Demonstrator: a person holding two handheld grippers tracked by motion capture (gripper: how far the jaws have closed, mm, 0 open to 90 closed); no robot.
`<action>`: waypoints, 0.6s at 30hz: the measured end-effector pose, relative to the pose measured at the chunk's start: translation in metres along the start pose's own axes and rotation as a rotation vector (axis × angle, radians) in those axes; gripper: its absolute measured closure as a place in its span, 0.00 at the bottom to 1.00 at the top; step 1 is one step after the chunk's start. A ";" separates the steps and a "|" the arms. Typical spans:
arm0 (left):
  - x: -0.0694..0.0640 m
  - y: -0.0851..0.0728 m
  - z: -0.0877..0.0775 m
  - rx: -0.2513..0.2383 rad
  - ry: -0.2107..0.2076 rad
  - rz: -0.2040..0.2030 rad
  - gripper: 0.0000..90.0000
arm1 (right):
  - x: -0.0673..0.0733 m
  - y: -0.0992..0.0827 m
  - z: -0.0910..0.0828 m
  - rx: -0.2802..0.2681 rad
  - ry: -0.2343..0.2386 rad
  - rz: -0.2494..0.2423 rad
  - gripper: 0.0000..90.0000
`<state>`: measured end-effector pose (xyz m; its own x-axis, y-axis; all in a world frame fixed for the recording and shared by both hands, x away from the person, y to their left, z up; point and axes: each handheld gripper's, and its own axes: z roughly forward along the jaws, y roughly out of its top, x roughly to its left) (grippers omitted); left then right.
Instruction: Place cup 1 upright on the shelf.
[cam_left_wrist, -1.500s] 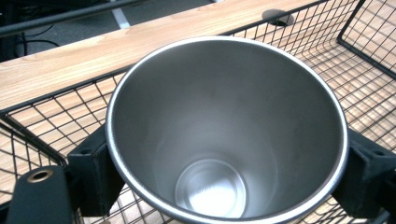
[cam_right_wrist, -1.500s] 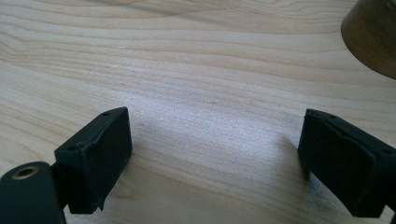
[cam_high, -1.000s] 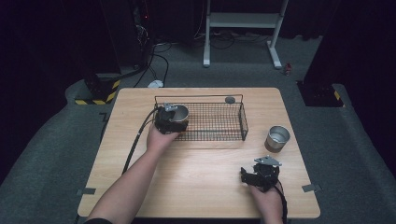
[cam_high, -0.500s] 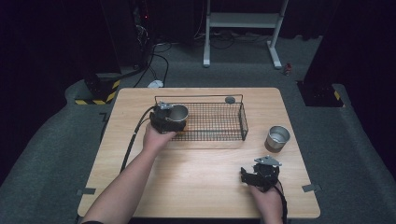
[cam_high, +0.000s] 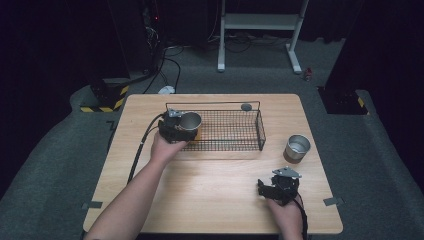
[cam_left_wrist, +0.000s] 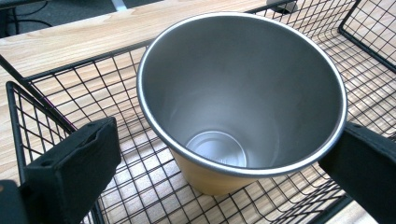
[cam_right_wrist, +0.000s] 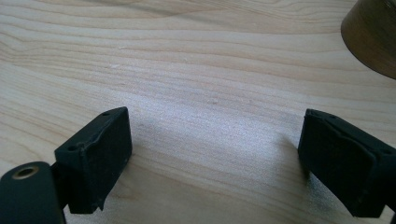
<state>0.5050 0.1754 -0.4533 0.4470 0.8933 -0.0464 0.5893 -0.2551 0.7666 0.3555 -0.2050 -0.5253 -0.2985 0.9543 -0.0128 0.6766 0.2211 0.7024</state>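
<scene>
A steel cup (cam_high: 190, 120) stands in the left end of a black wire basket (cam_high: 235, 131). My left gripper (cam_high: 181, 128) reaches in over the basket's left wall. In the left gripper view the cup (cam_left_wrist: 243, 93) sits between the wide-set jaws, mouth up and empty. The left pad (cam_left_wrist: 74, 168) stands apart from it and the right pad (cam_left_wrist: 366, 161) is close by its rim, so the gripper is open. My right gripper (cam_high: 267, 186) rests open on the bare table near the front right. A second steel cup (cam_high: 297, 148) stands beyond it, and its side (cam_right_wrist: 371, 35) shows in the right gripper view.
The wooden table (cam_high: 210, 200) has bare room in front of the basket. A small grey disc (cam_high: 246, 106) lies behind the basket's far rim. The left gripper's cable (cam_high: 142, 145) trails off the table's left side. Dark floor and equipment lie beyond the far edge.
The left hand and gripper have drawn slightly left, away from the cup, which stays put in the basket. The right gripper has not moved.
</scene>
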 end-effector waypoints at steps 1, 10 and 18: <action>0.000 0.000 0.000 0.001 -0.002 -0.002 0.00 | 0.000 0.000 0.000 0.000 -0.001 0.000 0.11; 0.001 -0.001 -0.004 0.001 -0.012 0.007 0.00 | 0.000 0.000 0.000 0.000 0.000 0.000 0.11; 0.005 -0.003 -0.013 -0.019 -0.007 -0.007 0.00 | 0.000 0.000 0.000 0.000 0.000 0.000 0.11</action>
<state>0.4964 0.1855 -0.4478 0.4475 0.8925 -0.0562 0.5794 -0.2416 0.7784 0.3555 -0.2050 -0.5253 -0.2981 0.9545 -0.0130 0.6767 0.2208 0.7024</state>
